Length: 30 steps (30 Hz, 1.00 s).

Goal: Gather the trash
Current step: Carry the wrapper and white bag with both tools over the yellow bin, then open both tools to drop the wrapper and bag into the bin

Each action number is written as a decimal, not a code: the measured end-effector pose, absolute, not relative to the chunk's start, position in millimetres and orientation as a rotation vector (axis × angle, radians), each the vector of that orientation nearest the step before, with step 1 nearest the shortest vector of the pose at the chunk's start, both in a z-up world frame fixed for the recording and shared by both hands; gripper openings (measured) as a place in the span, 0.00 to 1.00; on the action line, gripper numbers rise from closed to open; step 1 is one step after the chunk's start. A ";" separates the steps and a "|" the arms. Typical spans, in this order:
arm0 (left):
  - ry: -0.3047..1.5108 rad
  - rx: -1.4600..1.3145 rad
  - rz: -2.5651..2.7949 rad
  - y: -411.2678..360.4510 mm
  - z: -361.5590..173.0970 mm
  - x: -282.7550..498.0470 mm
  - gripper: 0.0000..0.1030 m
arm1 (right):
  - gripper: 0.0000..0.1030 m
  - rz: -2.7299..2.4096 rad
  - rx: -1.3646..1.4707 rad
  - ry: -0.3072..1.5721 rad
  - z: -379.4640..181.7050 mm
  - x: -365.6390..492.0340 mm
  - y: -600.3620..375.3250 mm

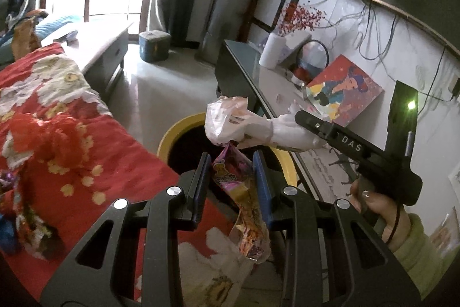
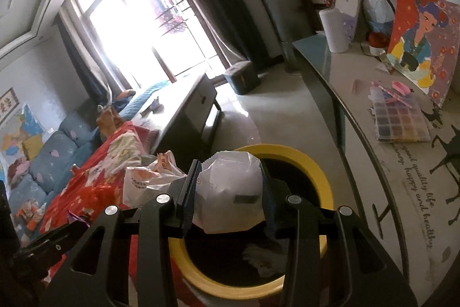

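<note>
Red floral fabric, the quilt, was seen spread along the left of the scene, its edge lying just beside the yellow-rimmed bin, which stood on the floor between the quilt and the long grey table. A painted portrait canvas was propped at the table's far side, with a bead tray lying flat in front of it, well apart from the work.

The bin's dark mouth was left open, so that trash could be dropped straight in. Pale crumpled paper was already visible inside it.

Above the opening, the right gripper was held with its fingers closed on a crumpled white paper wrapper, to which a white plastic bag was bunched on the side away from the table. The bundle appeared to be poised over the bin for release, though part of the bag was judged to overhang the rim on the quilt side.

The left gripper was held lower, near the bin's edge, with a pink snack wrapper hanging between its fingers. The fingers stood close against the wrapper and were judged to be pinching it, since it dangled without other support. Its lower end trailed over the quilt, not the opening, so a short carry toward the bin was thought to be needed first.
</note>
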<state>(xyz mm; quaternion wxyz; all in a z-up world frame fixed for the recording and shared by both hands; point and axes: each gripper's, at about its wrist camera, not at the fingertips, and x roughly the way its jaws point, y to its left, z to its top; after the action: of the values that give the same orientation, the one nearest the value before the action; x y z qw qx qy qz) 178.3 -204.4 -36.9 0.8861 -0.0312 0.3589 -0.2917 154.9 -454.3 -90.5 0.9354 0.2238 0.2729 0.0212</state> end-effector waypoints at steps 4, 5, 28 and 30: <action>0.771 -0.056 -0.605 -215.0 -47.2 188.5 0.23 | 0.36 0.028 0.461 0.572 -96.8 157.3 -459.6; 0.775 -0.053 -0.603 -217.5 -49.0 190.6 0.23 | 0.36 0.025 0.463 0.576 -98.5 158.2 -461.1; 0.826 -0.052 -0.606 -242.0 -79.2 227.3 0.53 | 0.57 -0.103 0.459 0.640 -129.2 165.3 -479.6; 0.829 -0.065 -0.599 -238.1 -78.5 227.4 0.62 | 0.61 -0.110 0.453 0.626 -124.5 163.3 -479.2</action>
<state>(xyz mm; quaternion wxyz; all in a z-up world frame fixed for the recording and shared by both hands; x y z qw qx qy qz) 227.4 -238.1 -78.5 0.8716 -0.0311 0.3965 -0.2867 163.3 -479.2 -124.5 0.9249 0.2208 0.3049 -0.0536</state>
